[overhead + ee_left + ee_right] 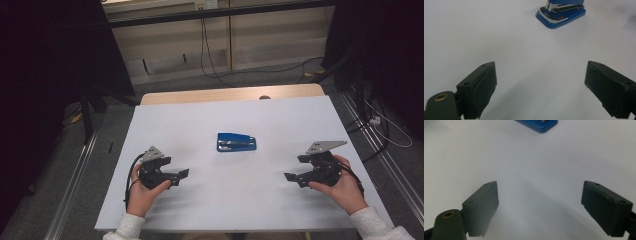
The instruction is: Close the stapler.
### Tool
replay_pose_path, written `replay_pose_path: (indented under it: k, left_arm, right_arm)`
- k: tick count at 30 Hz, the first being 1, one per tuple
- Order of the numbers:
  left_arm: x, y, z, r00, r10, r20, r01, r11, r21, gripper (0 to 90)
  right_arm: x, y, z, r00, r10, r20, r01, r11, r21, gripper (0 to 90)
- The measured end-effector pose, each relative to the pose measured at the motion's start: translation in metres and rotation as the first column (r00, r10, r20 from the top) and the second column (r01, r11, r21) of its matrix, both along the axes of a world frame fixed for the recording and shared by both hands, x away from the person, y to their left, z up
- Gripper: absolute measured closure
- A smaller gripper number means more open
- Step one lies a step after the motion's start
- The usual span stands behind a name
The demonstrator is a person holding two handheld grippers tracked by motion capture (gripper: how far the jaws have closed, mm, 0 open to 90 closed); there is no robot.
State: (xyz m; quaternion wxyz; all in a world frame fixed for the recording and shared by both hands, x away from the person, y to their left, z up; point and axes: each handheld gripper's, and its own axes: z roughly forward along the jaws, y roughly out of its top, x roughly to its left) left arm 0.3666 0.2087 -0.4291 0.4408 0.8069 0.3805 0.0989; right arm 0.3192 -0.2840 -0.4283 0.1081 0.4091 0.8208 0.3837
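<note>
No readable text, labels, brand marks or numbers anywhere. The blue stapler [561, 12] has a chrome strip on its top that may carry some marking in the left gripper view, but it's too small and blurred to read. White table [240, 200] surface is blank, no print or stickers legible on it.

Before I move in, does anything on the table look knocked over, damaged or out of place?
Nothing stands out. The blue stapler lies flat and closed near the middle of the white table, and the left gripper and right gripper sit open on either side, clear of it.
</note>
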Motion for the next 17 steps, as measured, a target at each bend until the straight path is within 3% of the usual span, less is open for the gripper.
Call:
replay_pose_path:
  k: [11, 17]
  left_arm:
    - [-0.020, 0.036, -0.001, 0.9990, 0.040, 0.020, -0.040, 0.9992, -0.004, 10.4]
    - [-0.025, 0.042, -0.003, 0.9984, 0.053, 0.020, -0.053, 0.9986, 0.002, 10.1]
  right_arm:
    - [-0.011, -0.007, -0.003, 1.0000, -0.004, -0.001, 0.004, 1.000, 0.003, 12.9]
    - [-0.012, -0.007, -0.003, 1.0000, -0.002, 0.005, 0.002, 1.000, 0.002, 12.9]
